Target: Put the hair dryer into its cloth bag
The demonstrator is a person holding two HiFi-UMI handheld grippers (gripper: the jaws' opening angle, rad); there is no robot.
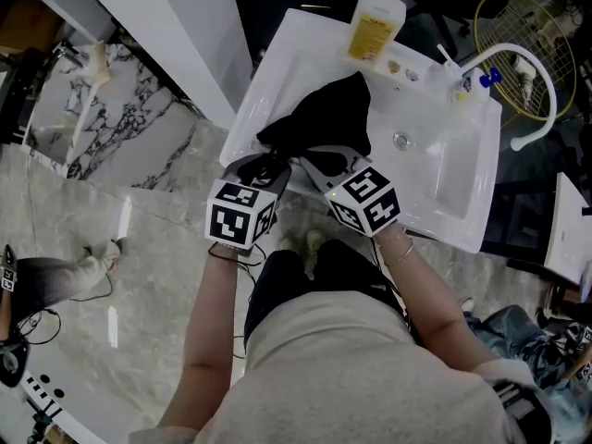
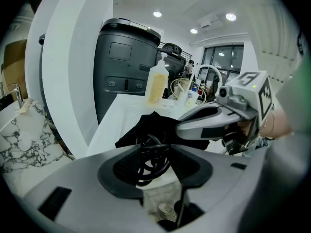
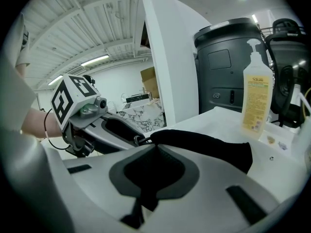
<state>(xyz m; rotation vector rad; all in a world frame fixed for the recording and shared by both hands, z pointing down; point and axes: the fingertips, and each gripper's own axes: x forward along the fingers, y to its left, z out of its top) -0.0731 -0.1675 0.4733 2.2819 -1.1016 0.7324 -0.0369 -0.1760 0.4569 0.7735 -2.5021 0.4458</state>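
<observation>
The black cloth bag [image 1: 324, 123] lies over the white sink's [image 1: 444, 183] near left rim. In the left gripper view it sits just past the jaws [image 2: 158, 127]. My left gripper [image 1: 273, 172] is closed around a coil of black cord [image 2: 151, 160] at the bag's near end. From the other side my right gripper [image 1: 319, 162] is shut on the bag's near edge [image 3: 146, 198], and the bag's body [image 3: 209, 144] stretches away from it. The two grippers stand close together at the sink's front. The hair dryer's body is not visible.
A yellow soap bottle [image 1: 375, 21] stands at the sink's back rim, with the curved white faucet [image 1: 527, 72] to its right and the drain [image 1: 400, 141] in the basin. A dark grey bin [image 2: 126, 67] stands behind the sink. Marble floor [image 1: 139, 229] lies to the left.
</observation>
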